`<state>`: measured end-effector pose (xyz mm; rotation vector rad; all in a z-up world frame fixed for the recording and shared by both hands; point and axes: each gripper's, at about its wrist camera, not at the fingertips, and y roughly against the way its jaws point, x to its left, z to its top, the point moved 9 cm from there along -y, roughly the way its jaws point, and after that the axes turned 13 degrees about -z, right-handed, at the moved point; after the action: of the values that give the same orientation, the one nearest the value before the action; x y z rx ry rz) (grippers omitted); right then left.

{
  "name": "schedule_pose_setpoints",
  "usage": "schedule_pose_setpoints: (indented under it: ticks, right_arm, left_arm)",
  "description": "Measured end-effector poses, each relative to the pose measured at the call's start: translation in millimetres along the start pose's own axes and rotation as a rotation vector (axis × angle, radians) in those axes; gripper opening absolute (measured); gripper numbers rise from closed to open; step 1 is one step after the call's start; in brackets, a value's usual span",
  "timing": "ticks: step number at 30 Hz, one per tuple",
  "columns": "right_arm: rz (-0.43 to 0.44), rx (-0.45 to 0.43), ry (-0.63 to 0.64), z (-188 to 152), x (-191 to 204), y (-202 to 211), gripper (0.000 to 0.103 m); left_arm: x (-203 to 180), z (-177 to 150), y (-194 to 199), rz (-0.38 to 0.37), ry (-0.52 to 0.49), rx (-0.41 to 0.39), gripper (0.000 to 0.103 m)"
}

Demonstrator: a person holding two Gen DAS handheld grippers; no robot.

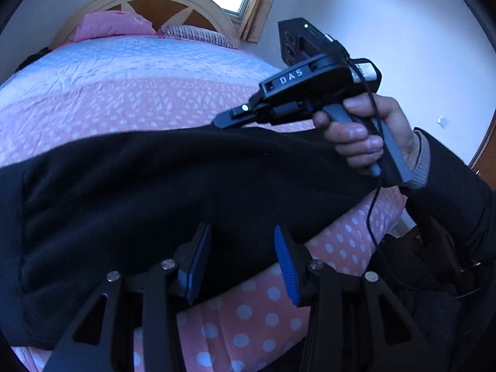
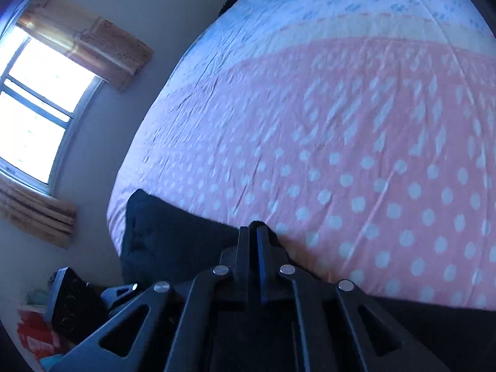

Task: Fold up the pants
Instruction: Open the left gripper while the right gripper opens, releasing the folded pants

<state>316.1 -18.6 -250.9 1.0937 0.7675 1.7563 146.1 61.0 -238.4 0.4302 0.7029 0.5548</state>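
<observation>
Black pants (image 1: pixel 148 204) lie across the pink polka-dot bedspread (image 1: pixel 130 105), reaching from the left edge to the right. My left gripper (image 1: pixel 243 254) hangs open just above their near edge, blue pads (image 1: pixel 286 263) apart with nothing clamped between them. A hand (image 1: pixel 359 136) holds my right gripper (image 1: pixel 224 121), whose tips meet the far edge of the pants. In the right wrist view my right gripper (image 2: pixel 252 232) is shut, with a tuft of the black pants (image 2: pixel 173 238) pinched at its tip. The cloth trails left of it toward the bed's edge.
A wooden headboard (image 1: pixel 173 3) with pink and striped pillows (image 1: pixel 114 24) stands at the far end of the bed. A bright window with yellow curtains (image 2: pixel 40 99) is in the wall beside the bed. The left gripper's body (image 2: pixel 68 303) shows low on the left.
</observation>
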Motion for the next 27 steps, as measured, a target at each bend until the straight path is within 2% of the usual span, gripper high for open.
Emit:
schedule_pose_setpoints:
  ticks: [4, 5, 9, 12, 14, 15, 16, 17, 18, 21, 24, 27]
  right_arm:
    - [-0.069, -0.137, 0.038, 17, 11, 19, 0.003]
    - [-0.097, -0.147, 0.038, 21, 9, 16, 0.003]
    - [-0.207, -0.097, 0.054, 14, -5, -20, 0.003]
    - [-0.201, -0.135, 0.083, 11, 2, -18, 0.004]
    - [-0.153, -0.149, 0.073, 7, 5, -4, 0.008]
    - [-0.144, -0.160, 0.068, 5, 1, 7, 0.018]
    - [-0.143, -0.179, 0.062, 3, -7, 25, 0.034]
    - [-0.141, -0.196, 0.055, 0, -15, 39, 0.042]
    - [-0.140, -0.216, 0.044, -6, -27, 56, 0.046]
    - [-0.157, -0.258, 0.006, -29, -69, 107, 0.046]
    - [-0.266, -0.301, -0.063, -61, -131, 168, 0.046]
    - [-0.329, -0.338, -0.197, -97, -193, 222, 0.046]
  left_arm:
    - [-4, -4, -3, -0.004, -0.012, 0.012, 0.044]
    - [-6, -6, -3, 0.013, -0.038, 0.013, 0.045]
    - [-7, -7, -7, 0.061, -0.098, 0.018, 0.047]
    - [-7, -4, -7, 0.061, -0.096, 0.010, 0.048]
    - [-6, -2, -4, 0.055, -0.074, -0.003, 0.050]
    - [-9, 0, -2, 0.052, -0.068, -0.010, 0.051]
    - [-11, 3, -1, 0.052, -0.072, -0.015, 0.057]
    - [-13, 4, 0, 0.056, -0.079, -0.018, 0.061]
    - [-20, 6, -2, 0.064, -0.103, -0.020, 0.062]
    - [-35, 12, -12, 0.057, -0.154, -0.006, 0.062]
    - [-55, 16, -31, 0.071, -0.233, 0.034, 0.062]
    - [-77, 22, -54, 0.067, -0.307, 0.075, 0.061]
